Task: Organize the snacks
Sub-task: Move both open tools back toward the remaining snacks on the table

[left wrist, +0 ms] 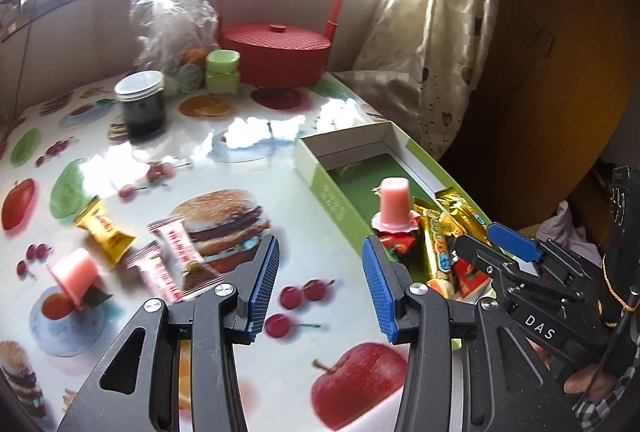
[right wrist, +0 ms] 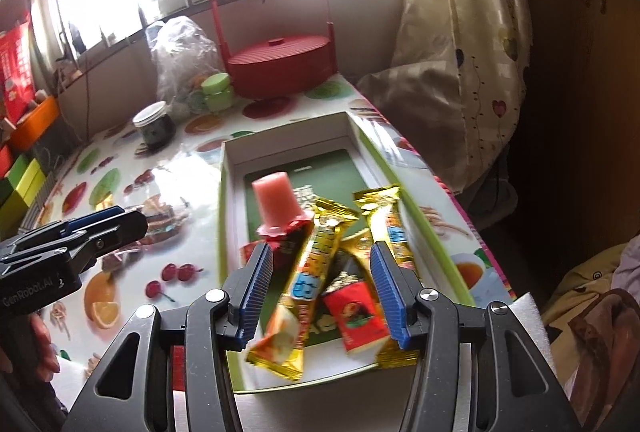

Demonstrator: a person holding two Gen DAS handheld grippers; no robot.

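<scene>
- Our left gripper hangs over the glossy fruit-printed tablecloth, its blue ribbed pads partly apart with nothing between them.
- Our right gripper hovers above the near end of the shallow green-rimmed cardboard box, jaws moderately wide and empty; the snacks seen between its pads lie below in the box, not gripped.
- Already in the box: an upturned pink jelly cup, two long gold-wrapped bars, and a small red packet, crowded at the near end while the far end stays bare.
- Loose on the cloth to the left: a yellow wrapped candy, two pink-and-white striped wrapped bars, and a second pink jelly cup on its side.
- We judge the sorting about half done, a drop into the box just finished, and the left gripper heading for the loose pile.
- Next we need to bring the left gripper over one striped bar, straddle its narrow width, and close gently; the wrappers overlap, so we risk dragging a neighbour along.
</scene>
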